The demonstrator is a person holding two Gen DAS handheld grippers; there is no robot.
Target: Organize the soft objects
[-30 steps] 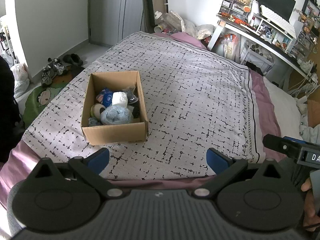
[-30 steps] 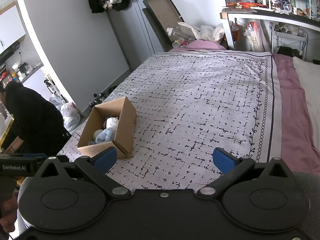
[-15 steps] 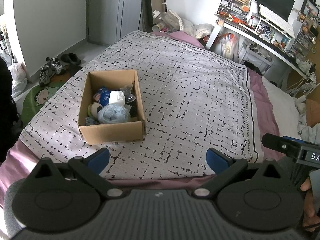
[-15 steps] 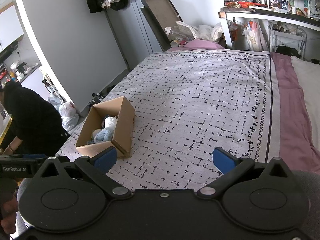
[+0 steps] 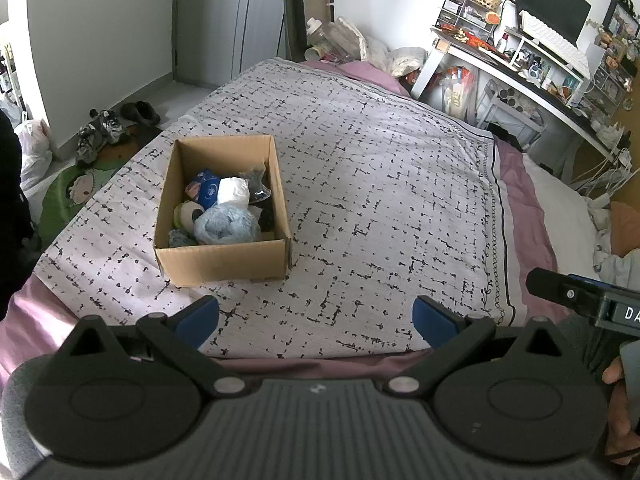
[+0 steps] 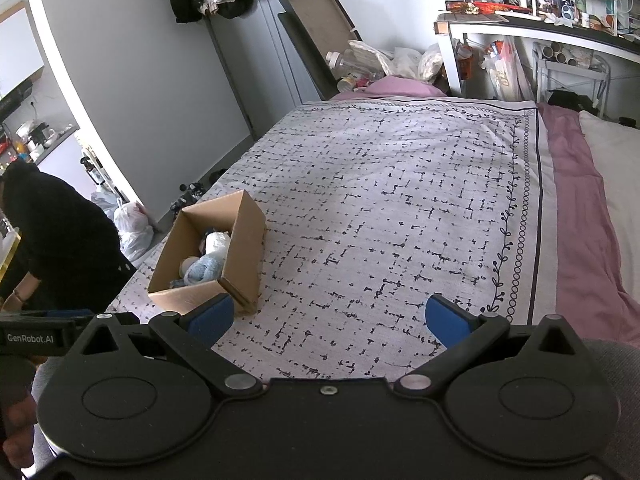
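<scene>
An open cardboard box [image 5: 224,262] stands on the patterned bedspread [image 5: 380,208] near the bed's left edge. It holds several soft items, among them a light blue bundle [image 5: 226,226] and a white roll [image 5: 233,191]. The box also shows in the right wrist view [image 6: 244,264], at the left. My left gripper [image 5: 316,322] is open and empty, held above the bed's near edge, just right of the box. My right gripper [image 6: 328,320] is open and empty, farther right over the bedspread.
A cluttered desk [image 5: 540,80] with shelves stands right of the bed. Bags and bottles [image 6: 380,60] lie at the far end. Shoes [image 5: 116,124] lie on the floor at the left. A person in black [image 6: 52,248] stands left of the bed.
Both grippers have drawn slightly back and up, so the box sits a little farther away. The jaws stayed open and nothing on the bed moved.
</scene>
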